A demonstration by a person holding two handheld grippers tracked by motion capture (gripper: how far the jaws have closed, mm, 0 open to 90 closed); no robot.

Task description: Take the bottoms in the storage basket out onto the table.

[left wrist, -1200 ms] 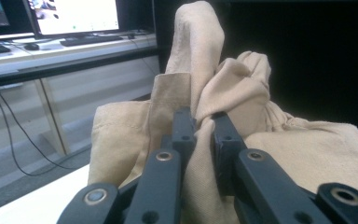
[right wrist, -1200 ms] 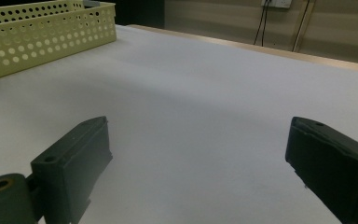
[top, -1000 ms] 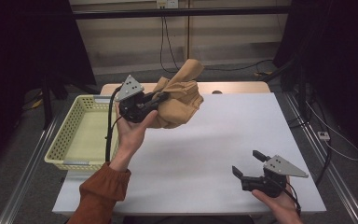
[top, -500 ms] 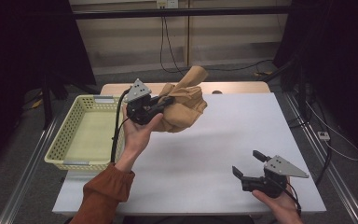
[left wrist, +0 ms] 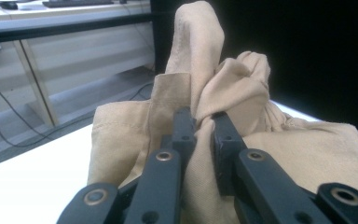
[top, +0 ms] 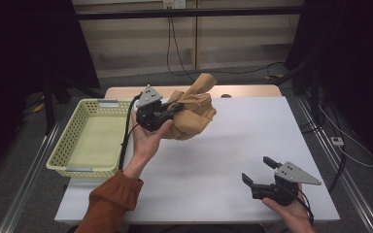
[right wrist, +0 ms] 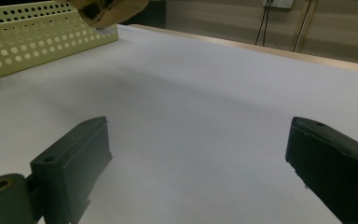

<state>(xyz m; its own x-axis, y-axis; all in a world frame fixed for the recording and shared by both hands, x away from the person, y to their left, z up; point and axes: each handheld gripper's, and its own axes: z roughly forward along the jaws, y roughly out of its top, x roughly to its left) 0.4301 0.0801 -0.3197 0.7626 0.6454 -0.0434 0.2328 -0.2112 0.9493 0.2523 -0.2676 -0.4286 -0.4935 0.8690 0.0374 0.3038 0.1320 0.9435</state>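
Observation:
A bunched tan cloth [top: 194,110] hangs over the far left part of the white table [top: 223,145], one end sticking up. My left gripper [top: 171,110] is shut on a fold of it; in the left gripper view the jaws pinch the tan cloth [left wrist: 223,88] at the left gripper's [left wrist: 204,122] tips. My right gripper [top: 257,171] rests near the front right edge of the table, open, with nothing between its jaws. In the right gripper view the right gripper [right wrist: 198,154] faces bare table, and a bit of the cloth [right wrist: 109,10] shows at the top.
A pale yellow perforated basket [top: 68,145] stands at the table's left side, with nothing visible inside; its wall [right wrist: 37,39] shows in the right gripper view. A wooden strip [top: 243,91] runs along the table's far edge. Cables lie on the floor beyond.
My left gripper has carried the cloth to the right and a little lower, away from the basket. The right gripper has not moved.

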